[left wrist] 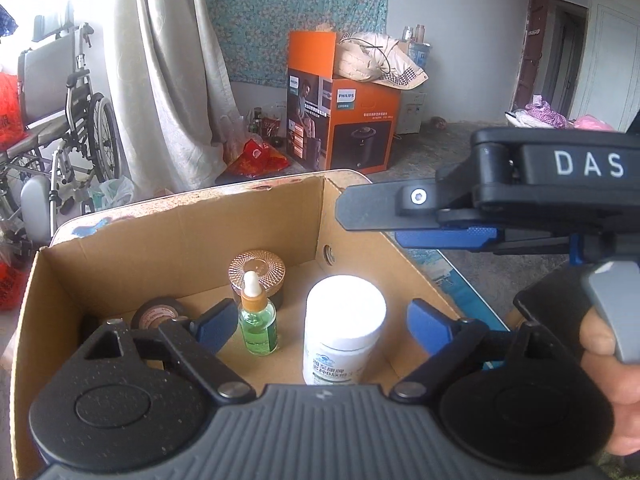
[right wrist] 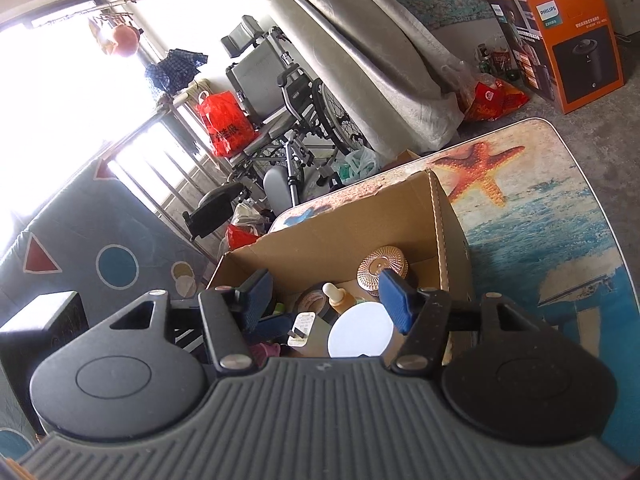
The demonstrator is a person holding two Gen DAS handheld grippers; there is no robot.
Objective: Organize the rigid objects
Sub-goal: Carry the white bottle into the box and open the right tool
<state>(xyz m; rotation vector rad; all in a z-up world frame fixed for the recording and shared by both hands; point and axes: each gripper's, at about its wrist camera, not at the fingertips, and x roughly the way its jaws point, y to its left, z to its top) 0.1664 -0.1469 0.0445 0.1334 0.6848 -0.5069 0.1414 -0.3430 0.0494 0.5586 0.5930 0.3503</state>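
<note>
An open cardboard box (left wrist: 180, 232) (right wrist: 320, 236) stands on a table printed with a sea scene (right wrist: 540, 220). Inside it stand a white-lidded bottle (left wrist: 344, 320) (right wrist: 360, 334), a green dropper bottle (left wrist: 258, 320) (right wrist: 336, 294), a jar with a rose-gold lid (left wrist: 258, 270) (right wrist: 382, 266) and a dark tape roll (left wrist: 156, 314) (right wrist: 312, 300). My left gripper (left wrist: 322, 320) hangs open over the box; the white bottle is between its blue pads, untouched. My right gripper (right wrist: 326, 304) (left wrist: 372, 224) is open above the box with nothing in it.
A wheelchair (left wrist: 68, 120) (right wrist: 288, 108) and a long curtain (left wrist: 168, 80) are beyond the table's far left. An orange appliance carton (left wrist: 340, 124) (right wrist: 560, 40) stands on the floor behind. Red bags (right wrist: 224, 124) hang by the window. A person's hand (left wrist: 604, 360) holds the right gripper's handle.
</note>
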